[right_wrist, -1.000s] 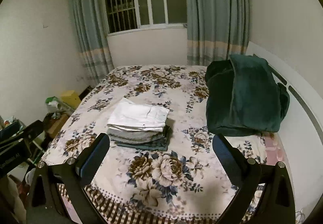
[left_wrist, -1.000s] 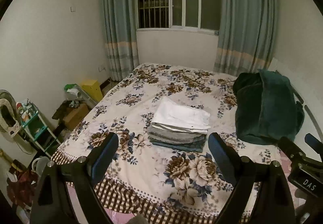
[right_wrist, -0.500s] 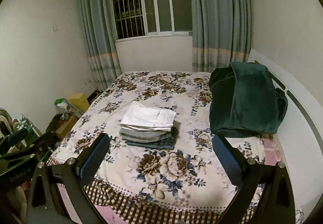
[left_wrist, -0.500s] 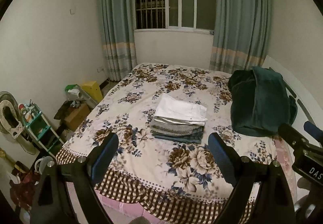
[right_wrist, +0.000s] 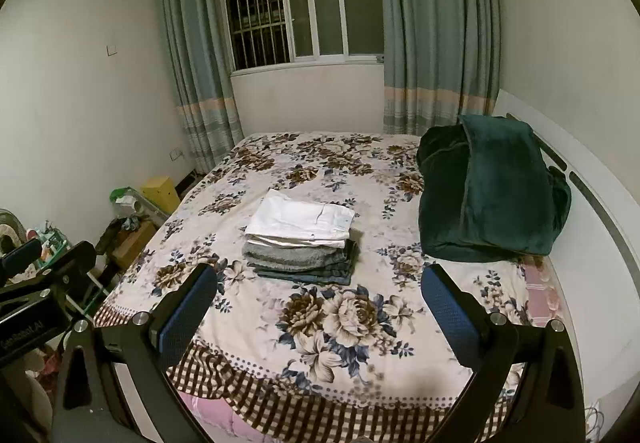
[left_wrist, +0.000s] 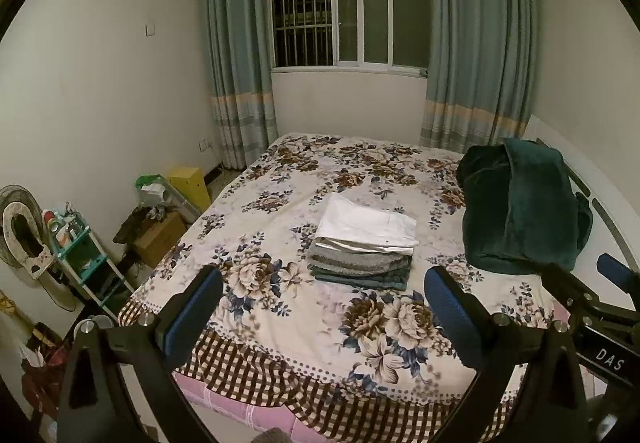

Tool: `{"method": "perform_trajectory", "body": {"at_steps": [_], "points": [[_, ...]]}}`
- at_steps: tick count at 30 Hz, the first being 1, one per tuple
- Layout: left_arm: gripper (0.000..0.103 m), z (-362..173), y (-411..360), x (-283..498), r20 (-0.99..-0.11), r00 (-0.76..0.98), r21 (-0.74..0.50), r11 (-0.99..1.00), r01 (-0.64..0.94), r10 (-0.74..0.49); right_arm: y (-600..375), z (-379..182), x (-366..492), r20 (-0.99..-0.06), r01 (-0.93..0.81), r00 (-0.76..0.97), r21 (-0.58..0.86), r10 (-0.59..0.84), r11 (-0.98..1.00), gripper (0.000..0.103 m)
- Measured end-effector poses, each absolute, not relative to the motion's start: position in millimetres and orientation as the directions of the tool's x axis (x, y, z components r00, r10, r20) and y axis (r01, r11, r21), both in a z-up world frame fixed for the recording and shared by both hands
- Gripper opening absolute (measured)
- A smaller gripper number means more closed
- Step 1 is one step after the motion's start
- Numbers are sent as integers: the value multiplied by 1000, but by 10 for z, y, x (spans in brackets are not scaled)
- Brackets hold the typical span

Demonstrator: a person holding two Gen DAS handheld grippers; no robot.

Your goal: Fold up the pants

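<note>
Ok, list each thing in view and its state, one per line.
Left gripper: jaws open, empty.
Right gripper: jaws open, empty.
White pants: folded, top of stack.
Grey pants: folded, under the white.
Green blanket: heaped by the headboard.
Curtains: drawn apart.

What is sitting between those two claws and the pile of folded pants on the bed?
Nothing visible. Only bare floral bedspread lies between the open left gripper, the open right gripper and the stack of folded pants. The dark green blanket sits off to the right, apart from the stack.
</note>
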State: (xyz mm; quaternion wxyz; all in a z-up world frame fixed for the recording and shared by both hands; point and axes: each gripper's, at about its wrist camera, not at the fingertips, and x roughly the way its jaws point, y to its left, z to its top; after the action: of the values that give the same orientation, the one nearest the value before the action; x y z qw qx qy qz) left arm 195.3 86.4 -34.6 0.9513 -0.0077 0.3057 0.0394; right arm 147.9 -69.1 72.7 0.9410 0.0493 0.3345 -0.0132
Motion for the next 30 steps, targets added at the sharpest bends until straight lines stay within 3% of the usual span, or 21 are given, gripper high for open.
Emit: {"method": "perform_trajectory", "body": {"at_steps": [30], "points": [[103, -327, 823, 1842, -588, 807, 8, 998, -68, 60, -731, 728, 1409, -636, 71, 771, 84, -1, 994, 103]]}}
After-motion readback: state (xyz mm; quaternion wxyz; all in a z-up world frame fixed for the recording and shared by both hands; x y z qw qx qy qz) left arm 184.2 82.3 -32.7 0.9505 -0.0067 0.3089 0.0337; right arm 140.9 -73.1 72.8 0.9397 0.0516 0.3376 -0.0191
